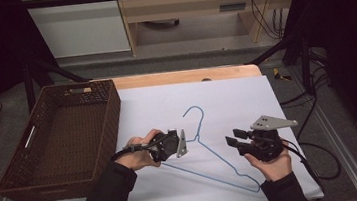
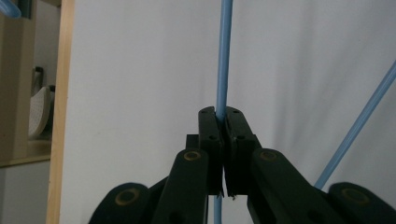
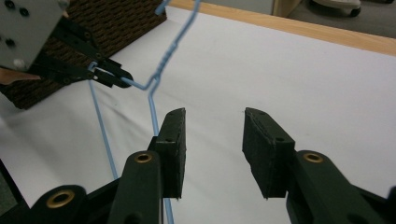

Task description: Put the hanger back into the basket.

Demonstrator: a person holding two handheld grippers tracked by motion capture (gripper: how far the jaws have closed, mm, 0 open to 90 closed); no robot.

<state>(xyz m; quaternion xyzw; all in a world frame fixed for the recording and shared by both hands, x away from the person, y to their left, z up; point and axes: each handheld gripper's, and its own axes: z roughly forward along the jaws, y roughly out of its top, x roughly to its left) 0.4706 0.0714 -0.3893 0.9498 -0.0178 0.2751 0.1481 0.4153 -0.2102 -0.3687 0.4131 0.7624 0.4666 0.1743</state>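
A blue wire hanger (image 1: pixel 208 165) lies on the white sheet (image 1: pixel 236 99), with its hook (image 1: pixel 195 111) pointing to the far side. My left gripper (image 1: pixel 187 142) is shut on the hanger's shoulder wire just left of the neck. In the left gripper view the blue wire (image 2: pixel 224 56) runs straight up out of the closed pads (image 2: pixel 210 126). My right gripper (image 1: pixel 234 138) is open, to the right of the neck and apart from the wire. In the right gripper view its pads (image 3: pixel 175 140) stand wide apart, and the hanger's neck (image 3: pixel 154 93) and the left gripper (image 3: pixel 109 77) lie beyond them.
A dark brown woven basket (image 1: pixel 112 112) stands at the table's left, touching the sheet's edge, and shows as the basket (image 3: pixel 107 23) at the top left of the right gripper view. The wooden table edge (image 1: pixel 189 75) runs along the far side. Black cables (image 1: pixel 317 146) trail at the right.
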